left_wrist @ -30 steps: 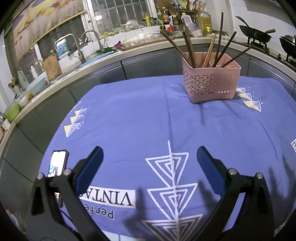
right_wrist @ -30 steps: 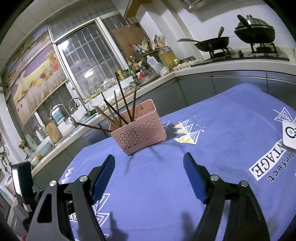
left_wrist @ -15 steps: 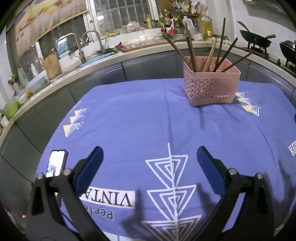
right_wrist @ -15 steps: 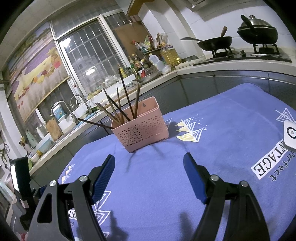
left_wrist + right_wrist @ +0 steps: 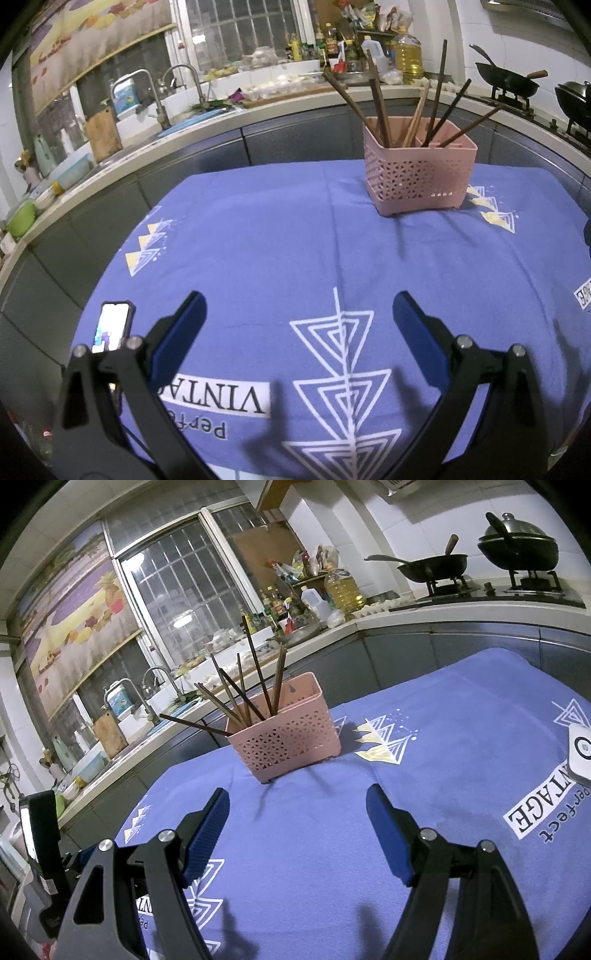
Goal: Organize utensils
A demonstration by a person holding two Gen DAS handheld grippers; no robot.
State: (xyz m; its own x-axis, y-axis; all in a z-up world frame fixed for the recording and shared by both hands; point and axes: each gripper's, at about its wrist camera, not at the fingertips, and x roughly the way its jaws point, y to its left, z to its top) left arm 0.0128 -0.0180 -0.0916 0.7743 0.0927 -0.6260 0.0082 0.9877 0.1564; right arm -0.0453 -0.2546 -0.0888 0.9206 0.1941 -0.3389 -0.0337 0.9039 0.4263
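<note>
A pink perforated utensil holder (image 5: 419,173) (image 5: 290,738) stands upright on the blue patterned tablecloth (image 5: 295,236) (image 5: 443,775). Several dark and light wooden chopsticks (image 5: 380,99) (image 5: 255,679) stick up out of it, leaning apart. My left gripper (image 5: 299,314) hovers over the near part of the cloth, well short of the holder, its blue-padded jaws open and empty. My right gripper (image 5: 297,808) is also open and empty, a short way in front of the holder.
A phone (image 5: 112,326) lies at the cloth's left edge. A small white device (image 5: 580,751) sits on the cloth at right. Behind the table runs a counter with a sink (image 5: 162,96), bottles (image 5: 406,55) and woks on a stove (image 5: 517,546).
Both grippers stay where they were, open and empty. The holder and chopsticks shift only slightly in the pictures.
</note>
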